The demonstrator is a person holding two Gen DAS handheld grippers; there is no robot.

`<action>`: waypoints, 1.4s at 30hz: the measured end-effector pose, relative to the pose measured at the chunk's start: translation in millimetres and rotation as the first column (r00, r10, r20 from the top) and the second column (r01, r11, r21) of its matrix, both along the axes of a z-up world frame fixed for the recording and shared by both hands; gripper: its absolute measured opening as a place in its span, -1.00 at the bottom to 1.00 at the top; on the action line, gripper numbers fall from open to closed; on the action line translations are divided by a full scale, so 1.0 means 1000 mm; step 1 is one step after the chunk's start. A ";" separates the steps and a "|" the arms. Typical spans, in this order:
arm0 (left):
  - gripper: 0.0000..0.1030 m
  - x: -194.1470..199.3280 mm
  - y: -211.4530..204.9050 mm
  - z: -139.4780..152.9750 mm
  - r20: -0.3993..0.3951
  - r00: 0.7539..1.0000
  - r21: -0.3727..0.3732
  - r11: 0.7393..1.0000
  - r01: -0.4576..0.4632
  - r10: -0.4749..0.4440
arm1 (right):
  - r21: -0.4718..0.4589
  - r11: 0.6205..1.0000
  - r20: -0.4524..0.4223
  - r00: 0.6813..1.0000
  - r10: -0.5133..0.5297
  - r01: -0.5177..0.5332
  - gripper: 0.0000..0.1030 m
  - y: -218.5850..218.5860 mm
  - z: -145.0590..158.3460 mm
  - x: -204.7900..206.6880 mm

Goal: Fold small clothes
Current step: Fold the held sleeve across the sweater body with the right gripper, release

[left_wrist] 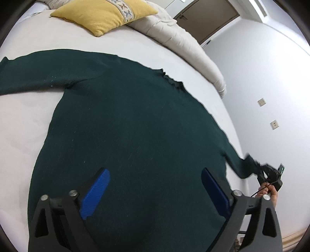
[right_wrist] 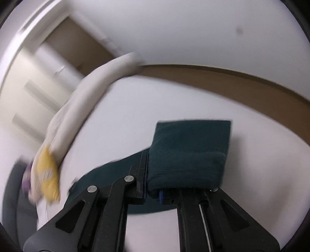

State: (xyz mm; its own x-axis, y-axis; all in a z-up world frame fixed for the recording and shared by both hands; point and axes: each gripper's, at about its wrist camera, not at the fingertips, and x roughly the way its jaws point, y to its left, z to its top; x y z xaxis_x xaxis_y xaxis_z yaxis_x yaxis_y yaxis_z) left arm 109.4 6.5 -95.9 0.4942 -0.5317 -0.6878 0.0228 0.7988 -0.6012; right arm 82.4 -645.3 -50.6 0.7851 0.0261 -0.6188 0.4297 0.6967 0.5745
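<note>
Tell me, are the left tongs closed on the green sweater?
No, the left tongs stand wide open above the green sweater, with both blue pads apart and gripping nothing.

Dark green knitted sweater [left_wrist: 135, 126]: left sleeve cut off by the frame's left edge; hem hidden under the left gripper [left_wrist: 155, 192] body.
Sweater's right cuff [right_wrist: 189, 153]: its end hidden between the closed jaws of the right gripper [right_wrist: 153, 193].
Mustard-yellow square cushion [left_wrist: 104, 14]: top cut off by the upper edge; smeared by blur in the right wrist view.
Purple object [right_wrist: 26, 178]: too blurred to identify.
Hand [left_wrist: 268, 192]: mostly hidden behind the left gripper's finger.
</note>
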 end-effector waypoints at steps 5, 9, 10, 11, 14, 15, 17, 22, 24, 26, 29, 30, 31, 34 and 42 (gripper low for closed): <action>0.79 0.005 0.015 0.006 0.035 0.999 -0.032 0.999 -0.013 0.014 | -0.125 0.923 0.029 0.929 0.370 -0.364 -0.87 0.167 0.030 0.064; 0.79 0.010 0.031 0.004 0.034 0.999 -0.056 0.998 -0.034 0.036 | -0.153 0.836 -0.051 0.849 0.526 -0.527 -0.83 0.285 0.003 0.087; 0.79 0.010 0.035 0.003 0.033 0.999 -0.056 0.998 -0.036 0.038 | -0.147 0.822 -0.080 0.835 0.544 -0.550 -0.81 0.303 -0.008 0.092; 0.79 0.013 0.036 0.002 0.033 0.999 -0.051 0.998 -0.036 0.038 | -0.152 0.810 -0.108 0.825 0.555 -0.566 -0.80 0.321 -0.017 0.089; 0.79 0.020 0.038 -0.001 0.026 0.999 -0.044 0.999 -0.030 0.032 | -0.134 0.757 -0.211 0.765 0.608 -0.639 -0.76 0.365 -0.052 0.072; 0.79 0.023 0.037 -0.003 0.024 0.999 -0.040 0.999 -0.027 0.028 | -0.116 0.746 -0.220 0.750 0.624 -0.655 -0.70 0.372 -0.058 0.062; 0.80 0.030 0.034 -0.006 0.018 1.000 -0.037 0.999 -0.023 0.024 | -0.104 0.733 -0.214 0.734 0.644 -0.673 -0.38 0.365 -0.067 0.022; 0.80 0.046 0.008 -0.015 -0.005 1.000 -0.035 0.999 0.018 -0.018 | -0.159 0.759 -0.099 0.775 0.624 -0.631 0.41 0.328 -0.047 -0.022; 0.80 0.054 -0.011 -0.014 -0.003 0.999 -0.021 0.999 0.047 -0.047 | -0.131 0.771 -0.066 0.782 0.620 -0.623 0.41 0.306 -0.038 -0.031; 0.81 0.063 -0.036 -0.008 0.023 0.997 0.030 0.996 0.079 -0.080 | -0.112 0.812 -0.032 0.819 0.574 -0.573 0.41 0.275 -0.027 -0.032; 0.83 0.073 -0.086 0.000 0.063 0.988 0.195 0.972 0.129 -0.144 | -0.034 0.878 0.013 0.879 0.477 -0.477 0.41 0.221 -0.024 -0.042; 0.83 0.075 -0.105 0.001 0.077 0.980 0.260 0.953 0.156 -0.181 | 0.001 0.896 0.010 0.896 0.444 -0.444 0.41 0.206 -0.030 -0.043; 0.83 0.074 -0.122 0.003 0.098 0.971 0.333 0.927 0.173 -0.217 | 0.031 0.910 0.022 0.910 0.414 -0.414 0.41 0.191 -0.031 -0.046; 0.83 0.063 -0.166 0.000 0.161 0.943 0.618 0.774 0.134 -0.291 | 0.063 0.932 0.052 0.934 0.354 -0.357 0.41 0.157 -0.031 -0.055; 0.63 0.070 -0.207 -0.013 0.252 0.888 0.794 0.607 0.037 -0.384 | 0.071 0.941 0.059 0.944 0.326 -0.330 0.41 0.133 -0.041 -0.065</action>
State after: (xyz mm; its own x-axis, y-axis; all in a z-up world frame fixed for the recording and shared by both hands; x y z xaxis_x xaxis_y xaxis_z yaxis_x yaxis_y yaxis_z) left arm 179.8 -201.0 -109.3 0.7343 -0.0343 -0.6780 0.3252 0.8945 0.3069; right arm 17.9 -512.3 -91.5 0.7522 0.3339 -0.5680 0.1570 0.7464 0.6467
